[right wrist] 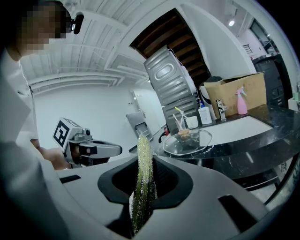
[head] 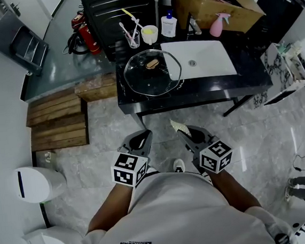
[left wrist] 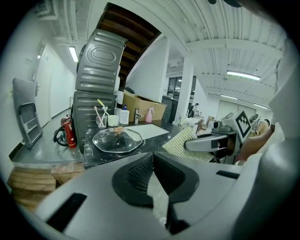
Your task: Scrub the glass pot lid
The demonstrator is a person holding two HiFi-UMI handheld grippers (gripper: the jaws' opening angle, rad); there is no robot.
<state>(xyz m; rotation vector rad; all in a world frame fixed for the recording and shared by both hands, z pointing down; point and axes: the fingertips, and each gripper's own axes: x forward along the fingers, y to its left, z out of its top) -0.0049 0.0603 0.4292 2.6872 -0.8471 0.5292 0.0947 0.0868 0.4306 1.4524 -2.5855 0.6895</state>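
The glass pot lid (head: 152,73) with a brown knob lies flat on the black counter (head: 192,91), also seen in the left gripper view (left wrist: 117,139) and the right gripper view (right wrist: 187,140). Both grippers are held low in front of the person, well short of the counter. My right gripper (head: 188,134) is shut on a yellow-green scrubbing pad (head: 177,126), which stands on edge between its jaws (right wrist: 143,164). My left gripper (head: 136,141) is shut with nothing in it, its pads meeting (left wrist: 152,176). From the left gripper view, the right gripper (left wrist: 187,145) holds the pad (left wrist: 180,143) out to the right.
A white sink (head: 200,59) sits right of the lid. Behind it stand a glass of toothbrushes (head: 132,38), a white cup (head: 149,34), a bottle (head: 169,25), a pink spray bottle (head: 217,25) and a cardboard box (head: 210,0). Wooden steps (head: 56,120) and a white bin (head: 37,183) lie left.
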